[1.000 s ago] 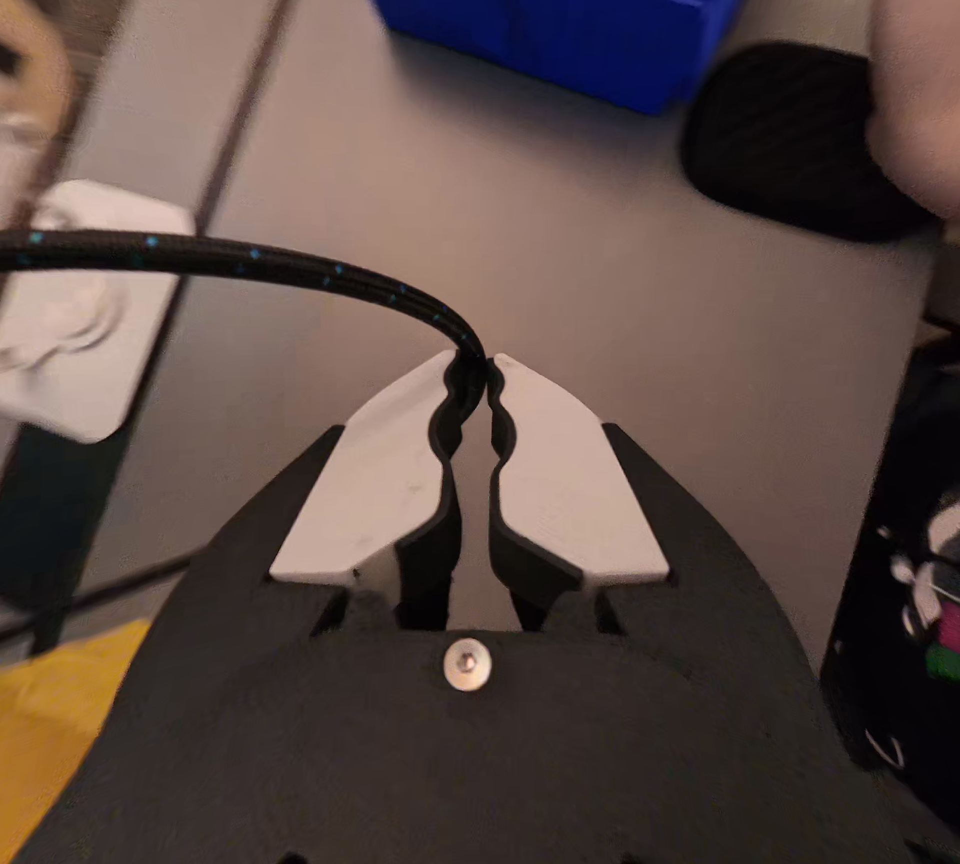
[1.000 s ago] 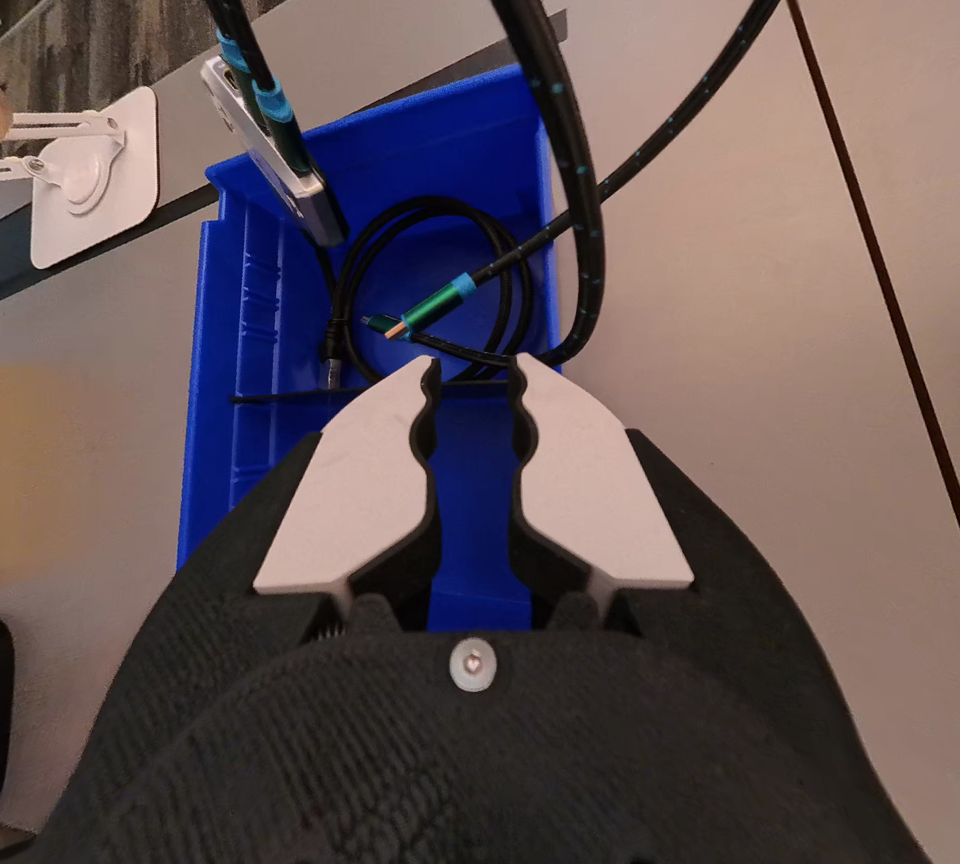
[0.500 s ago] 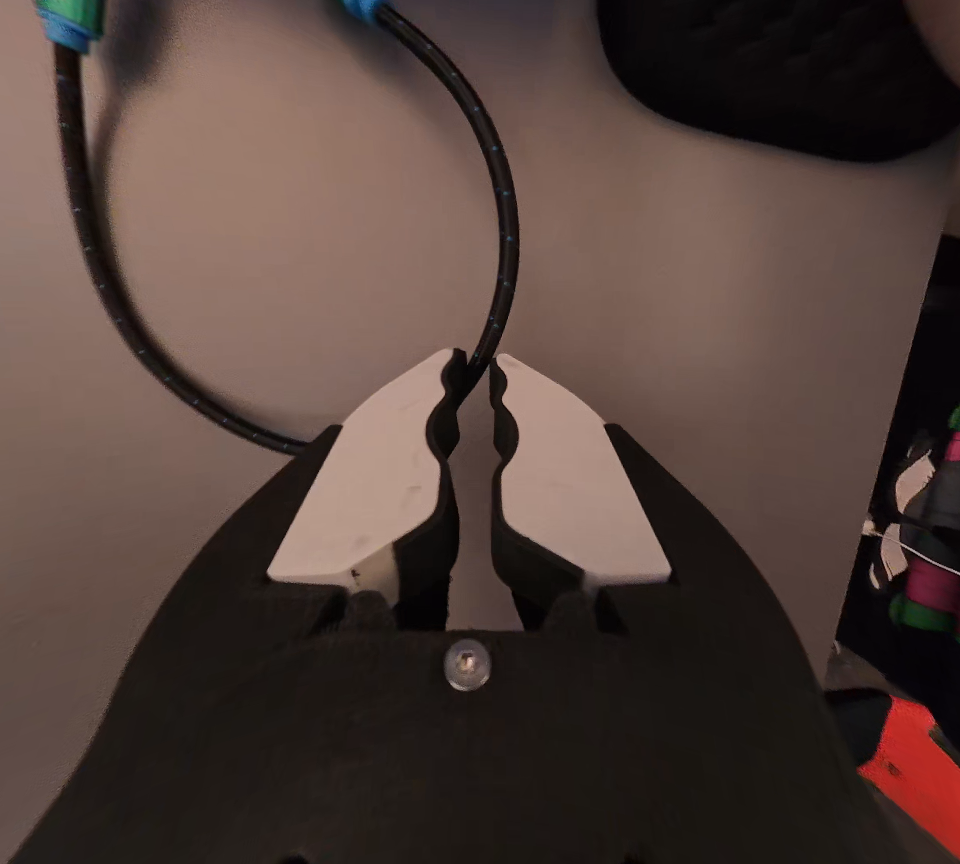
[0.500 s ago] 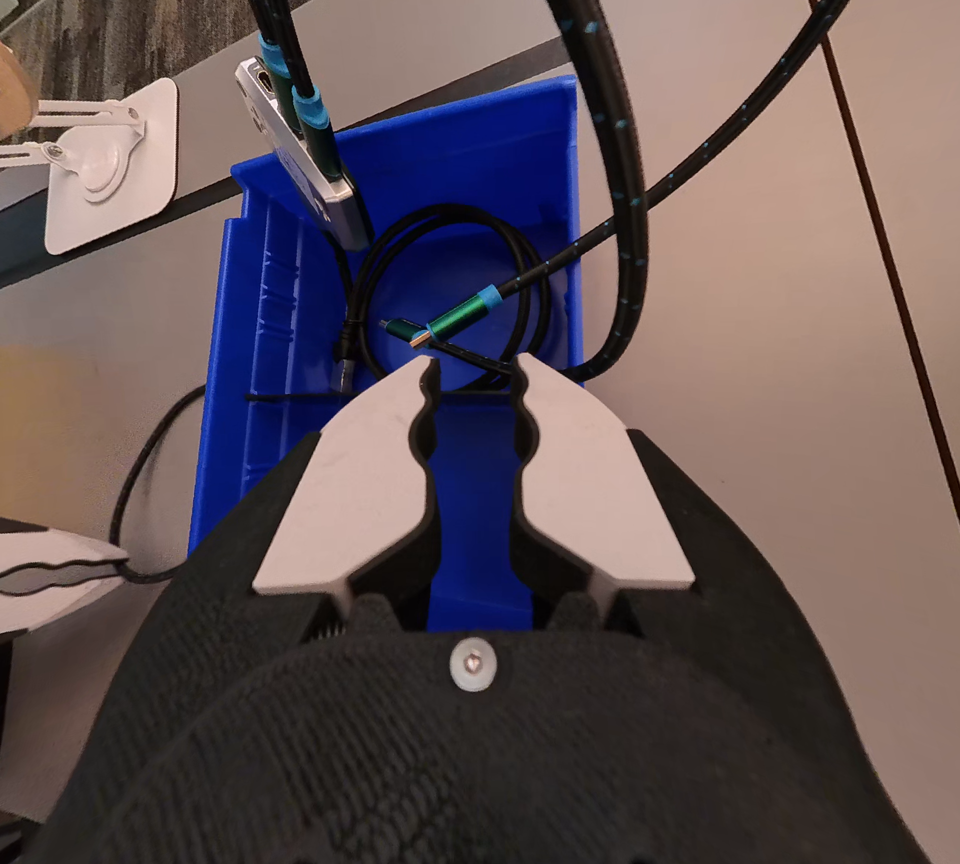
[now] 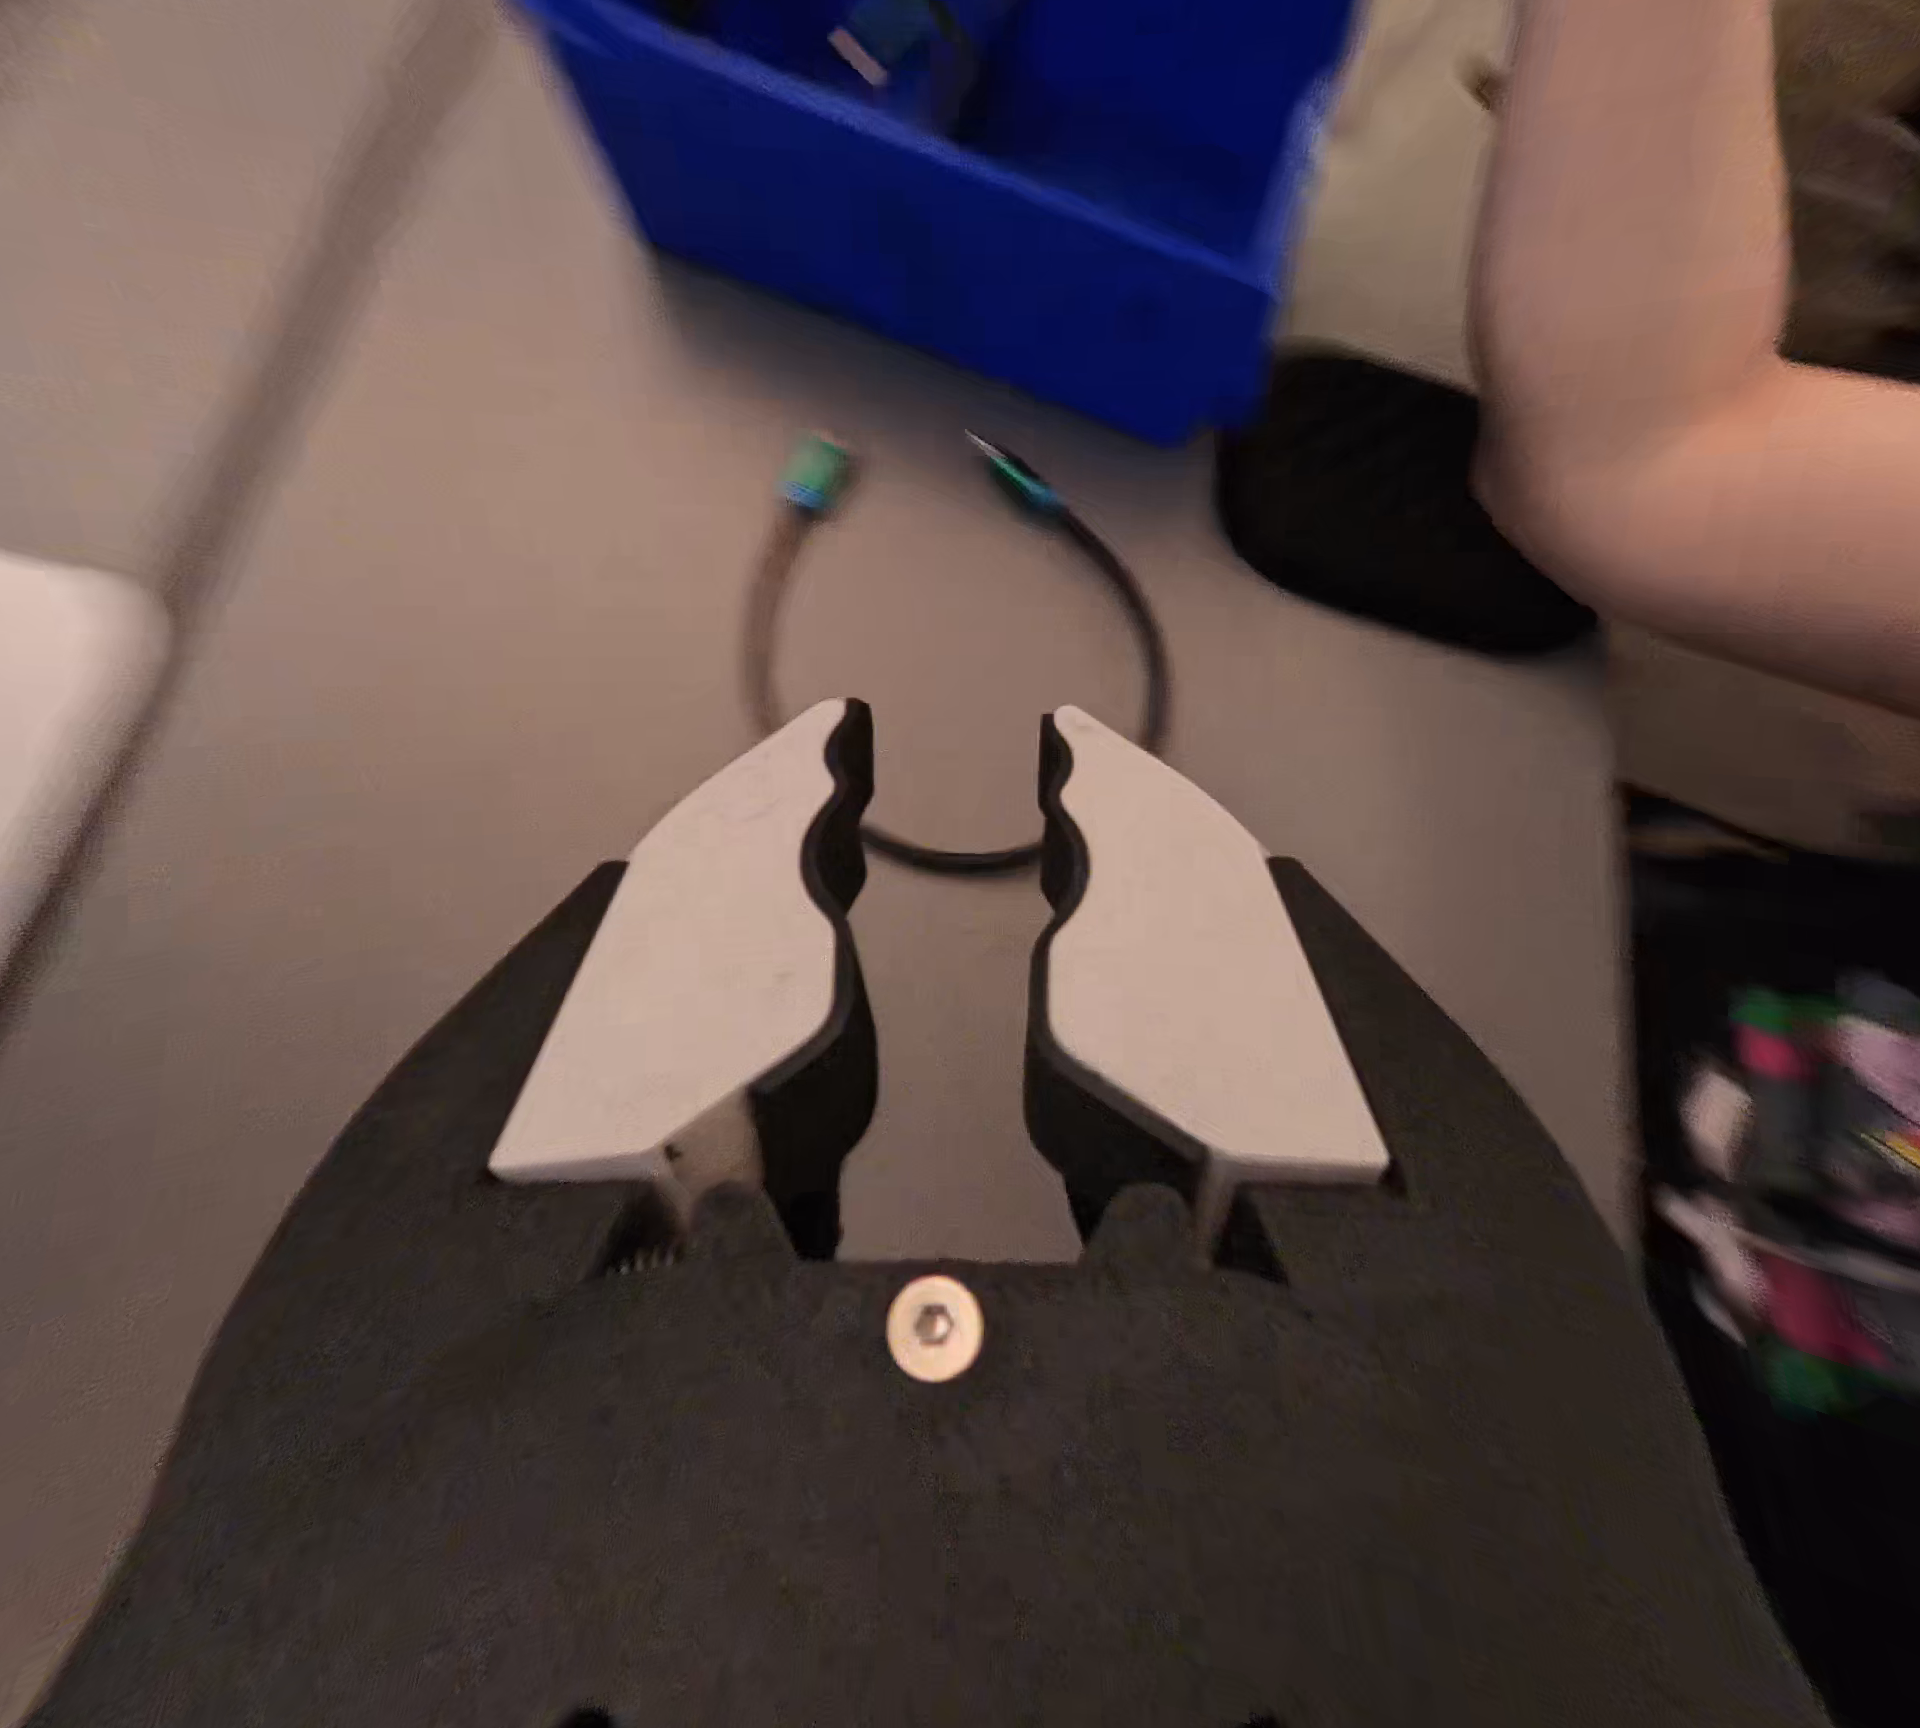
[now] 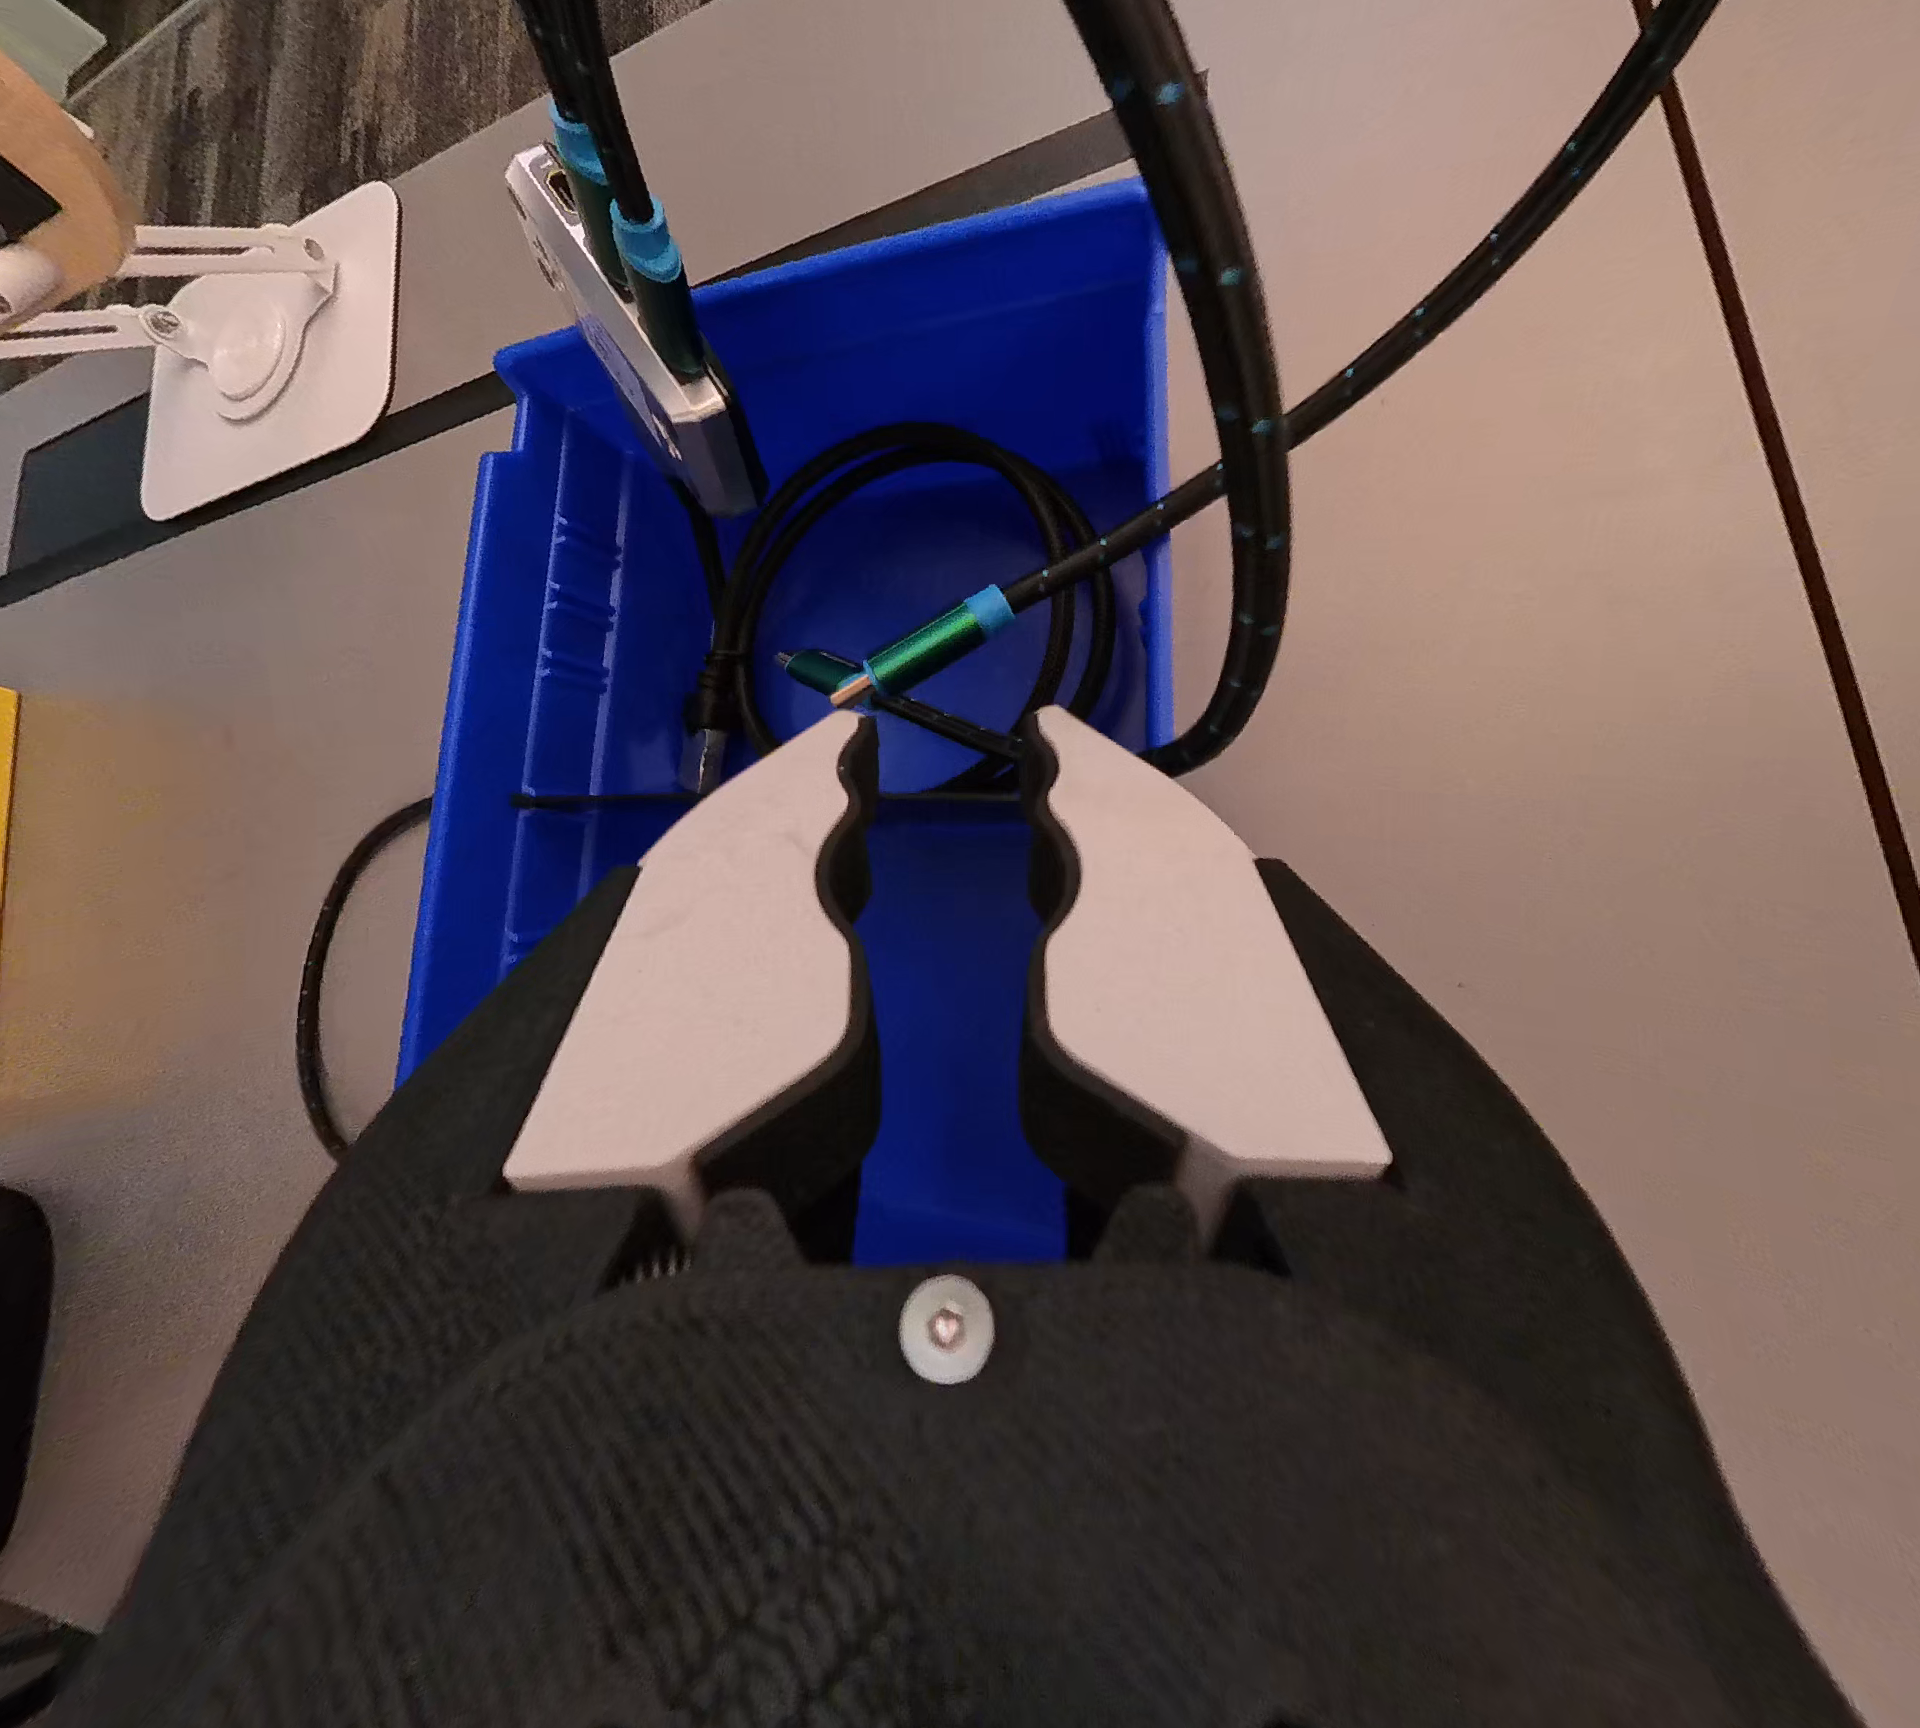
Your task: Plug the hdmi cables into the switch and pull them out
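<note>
- We find the left tongs (image 5: 945,722) apart and empty above the grey tabletop (image 5: 436,743). A short black braided cable (image 5: 1127,608) lies in a loop just beyond their tips, both green-and-blue plugs pointing toward the blue plastic bin (image 5: 966,244).
- The right tongs (image 6: 948,722) are likewise apart and grip nothing, poised over the bin's near end.
- The silver HDMI switch (image 6: 634,348) leans on the bin's far left corner with two braided cables (image 6: 582,16) seated in it. A third green-sleeved plug (image 6: 914,650) hangs loose over a coil of thin black cable (image 6: 1081,556) on the bin floor.
- Our judgement: plugging is partly done, with two connectors in. The loose plugs, and all pulling out, remain.
- Compared with half a second ago: the left tongs were clamped on the short cable; they have now released it onto the tabletop and drawn back. The right tongs are unchanged, though the view has shifted slightly.
- A person's bare forearm (image 5: 1621,307) shows at the left wrist view's right edge.
</note>
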### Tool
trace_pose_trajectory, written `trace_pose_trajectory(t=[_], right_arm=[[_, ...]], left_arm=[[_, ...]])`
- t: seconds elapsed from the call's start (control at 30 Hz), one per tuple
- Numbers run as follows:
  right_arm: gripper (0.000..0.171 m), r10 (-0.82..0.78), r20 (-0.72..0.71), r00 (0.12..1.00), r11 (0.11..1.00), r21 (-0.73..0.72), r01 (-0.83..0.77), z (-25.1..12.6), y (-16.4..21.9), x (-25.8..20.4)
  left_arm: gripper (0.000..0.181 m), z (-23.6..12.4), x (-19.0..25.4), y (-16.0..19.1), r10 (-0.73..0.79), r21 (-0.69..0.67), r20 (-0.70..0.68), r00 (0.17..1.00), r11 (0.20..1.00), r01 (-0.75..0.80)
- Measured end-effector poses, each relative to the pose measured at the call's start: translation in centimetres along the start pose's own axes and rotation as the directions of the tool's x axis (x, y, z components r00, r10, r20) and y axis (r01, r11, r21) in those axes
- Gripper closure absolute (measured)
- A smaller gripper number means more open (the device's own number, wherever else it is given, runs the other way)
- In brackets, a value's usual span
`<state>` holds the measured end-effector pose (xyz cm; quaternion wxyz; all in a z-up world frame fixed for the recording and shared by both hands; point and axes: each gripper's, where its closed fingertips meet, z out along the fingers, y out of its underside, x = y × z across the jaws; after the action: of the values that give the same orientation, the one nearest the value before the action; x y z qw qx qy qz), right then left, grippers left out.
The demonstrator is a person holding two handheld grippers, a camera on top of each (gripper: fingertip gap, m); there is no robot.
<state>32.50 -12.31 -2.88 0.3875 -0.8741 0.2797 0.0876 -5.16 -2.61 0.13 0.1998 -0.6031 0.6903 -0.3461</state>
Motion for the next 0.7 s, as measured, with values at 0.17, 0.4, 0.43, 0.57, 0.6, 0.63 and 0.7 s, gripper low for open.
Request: trace_pose_trajectory(t=[0.17,0.4,0.43,0.57,0.6,0.63,0.7], right_arm=[[0.142,-0.018,-0.023,1.0,1.0,-0.022,0.017,0.4,0.2,-0.1],[0.141,-0.025,-0.063,0.998,1.0,0.003,0.026,-0.1,-0.2,0.2],[0.141,-0.021,-0.067,0.998,1.0,0.016,0.022,-0.2,-0.5,0.3],[0.141,-0.034,-0.079,0.996,0.999,0.032,0.037,-0.3,-0.9,0.0],[0.141,-0.041,-0.09,0.995,0.999,0.027,0.044,-0.3,-0.9,0.0],[0.141,-0.049,-0.105,0.993,0.998,0.022,0.052,-0.4,-0.8,0.1],[0.141,-0.063,-0.134,0.989,0.998,0.017,0.066,-0.6,-0.7,0.3]], left_arm=[[0.151,-20.5,-9.3,2.4,-0.149,0.317,0.703,0.696,0.941,-0.118],[0.15,-26.7,-14.8,11.9,-0.072,0.17,0.794,0.604,0.98,-0.106],[0.15,-25.5,-15.6,12.3,0.01,0.102,0.76,0.65,0.986,-0.135],[0.153,-22.0,-19.9,19.4,0.301,-0.322,0.595,0.745,0.939,-0.122],[0.153,-21.5,-20.5,21.7,0.334,-0.415,0.536,0.776,0.904,-0.102],[0.153,-21.3,-21.3,23.6,0.369,-0.498,0.492,0.788,0.862,-0.093],[0.158,-21.8,-23.4,26.6,0.451,-0.631,0.438,0.778,0.77,-0.092]])
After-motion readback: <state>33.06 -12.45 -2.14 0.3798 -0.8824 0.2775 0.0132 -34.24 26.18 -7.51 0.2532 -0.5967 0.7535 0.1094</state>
